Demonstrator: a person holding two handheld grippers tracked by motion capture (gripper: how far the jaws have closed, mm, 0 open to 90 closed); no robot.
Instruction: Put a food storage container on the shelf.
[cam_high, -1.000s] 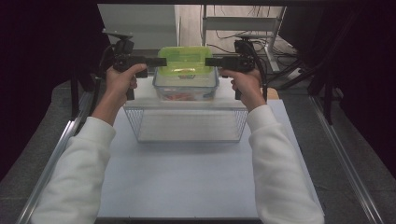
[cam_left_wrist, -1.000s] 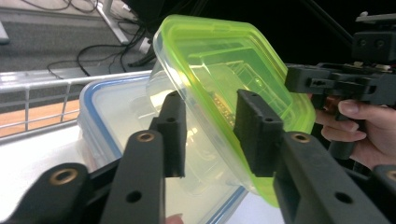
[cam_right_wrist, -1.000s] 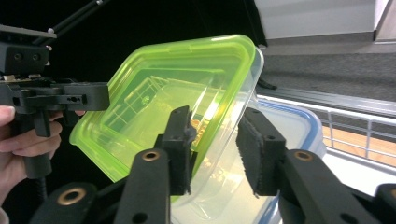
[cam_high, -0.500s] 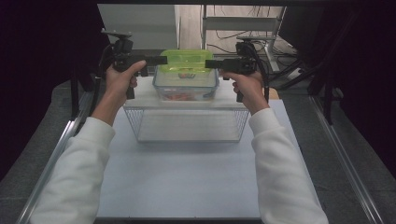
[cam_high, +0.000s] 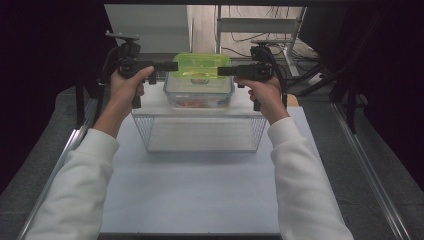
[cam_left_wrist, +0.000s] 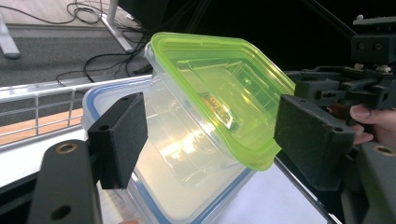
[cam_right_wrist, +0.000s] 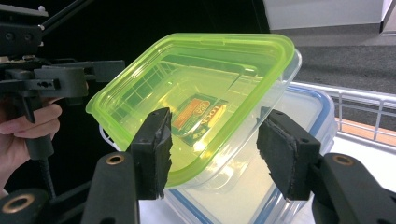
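Green-lidded clear tub (cam_high: 199, 70) atop blue-rimmed tub (cam_high: 199, 97) on wire basket (cam_high: 200, 132), between left tongs (cam_high: 170, 66) and right tongs (cam_high: 225, 71), both just spread.

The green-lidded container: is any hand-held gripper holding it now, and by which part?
Neither holds it. The green-lidded container rests on the blue-rimmed container; both grippers' jaws have just been opening around its ends.

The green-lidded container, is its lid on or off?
On. The green lid covers the green-lidded container, which rests on the blue-rimmed container.

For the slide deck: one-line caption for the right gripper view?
Right gripper open around the green-lidded container stacked on a blue-rimmed box.
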